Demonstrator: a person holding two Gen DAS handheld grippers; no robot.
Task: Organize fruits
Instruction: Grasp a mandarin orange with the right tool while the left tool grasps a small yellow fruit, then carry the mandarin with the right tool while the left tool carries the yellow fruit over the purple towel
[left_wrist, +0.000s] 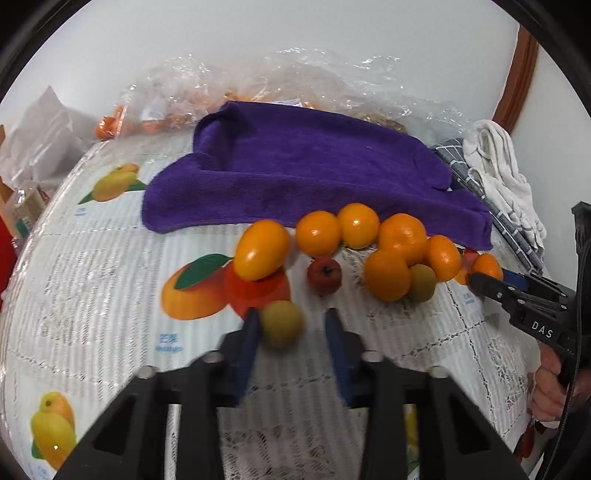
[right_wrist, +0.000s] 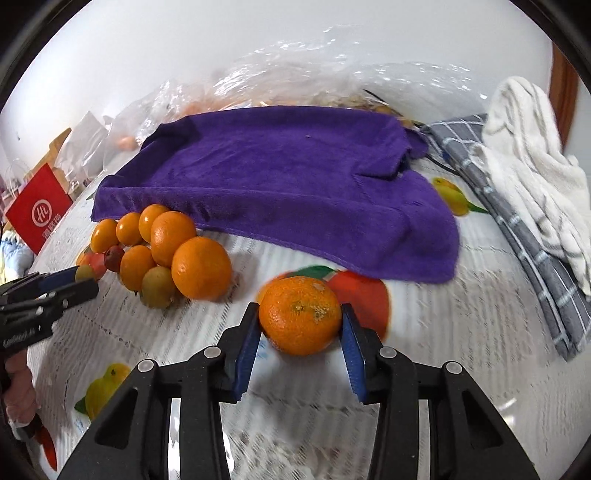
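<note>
My right gripper (right_wrist: 300, 325) clamps a mandarin (right_wrist: 300, 314) at lower centre; my left gripper (left_wrist: 291, 323) stands parted, a greenish fruit (left_wrist: 281, 324) against one pad.

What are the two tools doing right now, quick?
Left tool: open, with a green fruit between its fingers, not squeezed.
Right tool: closed, holding an orange.

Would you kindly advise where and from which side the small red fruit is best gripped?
Probably across the middle of the small red fruit, from above and the near side: it is round, its calyx faces the camera, and oranges crowd it behind while the front is free.
</note>
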